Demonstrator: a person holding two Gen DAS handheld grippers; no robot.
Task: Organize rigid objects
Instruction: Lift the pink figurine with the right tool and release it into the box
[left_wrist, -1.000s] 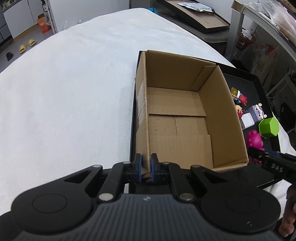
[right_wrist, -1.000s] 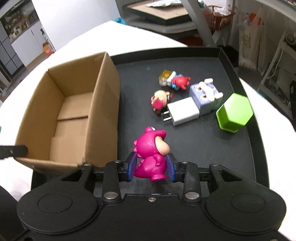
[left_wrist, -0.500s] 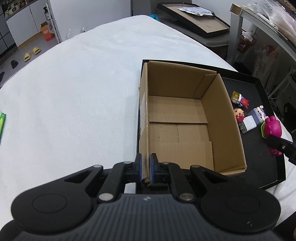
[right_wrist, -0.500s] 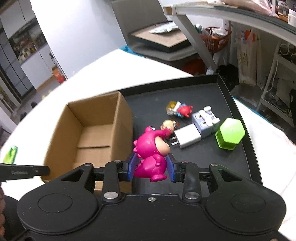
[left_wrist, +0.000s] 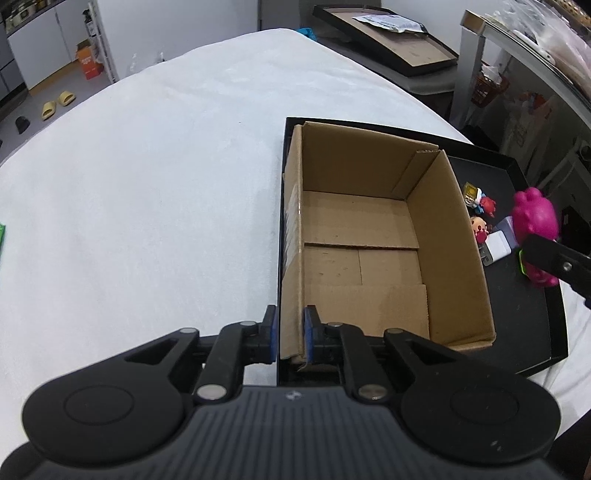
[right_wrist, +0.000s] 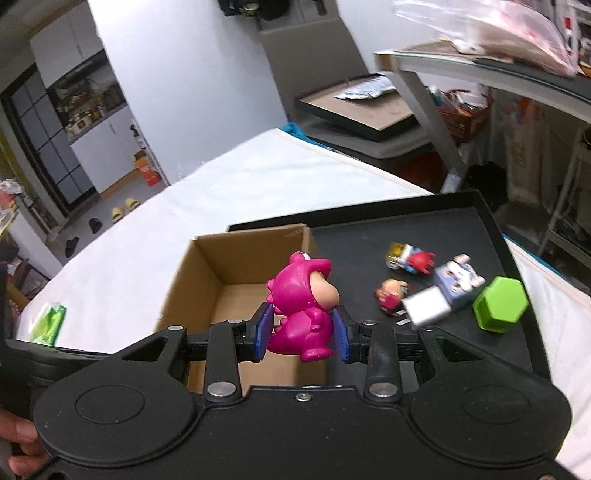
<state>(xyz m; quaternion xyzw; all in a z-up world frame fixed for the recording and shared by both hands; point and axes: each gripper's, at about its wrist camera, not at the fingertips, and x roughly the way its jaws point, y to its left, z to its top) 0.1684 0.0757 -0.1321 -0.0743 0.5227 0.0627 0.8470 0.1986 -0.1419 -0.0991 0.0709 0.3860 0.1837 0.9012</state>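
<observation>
My right gripper (right_wrist: 303, 334) is shut on a pink dinosaur figure (right_wrist: 301, 301) and holds it in the air over the right wall of an open, empty cardboard box (right_wrist: 207, 280). The figure also shows in the left wrist view (left_wrist: 535, 218). My left gripper (left_wrist: 290, 334) is shut on the box's near left corner (left_wrist: 291, 295). The box sits on a black tray (left_wrist: 524, 314).
On the tray (right_wrist: 480, 221) right of the box lie a white charger (right_wrist: 424, 308), a lilac block toy (right_wrist: 458, 284), a green hexagonal box (right_wrist: 500, 304) and two small figures (right_wrist: 410, 258). White cloth (left_wrist: 147, 184) covers the table. A green packet (right_wrist: 50, 321) lies at its left.
My right gripper has lifted the pink figure off the tray and carried it up and left, over the box's right wall. My left gripper has kept its hold on the box corner.
</observation>
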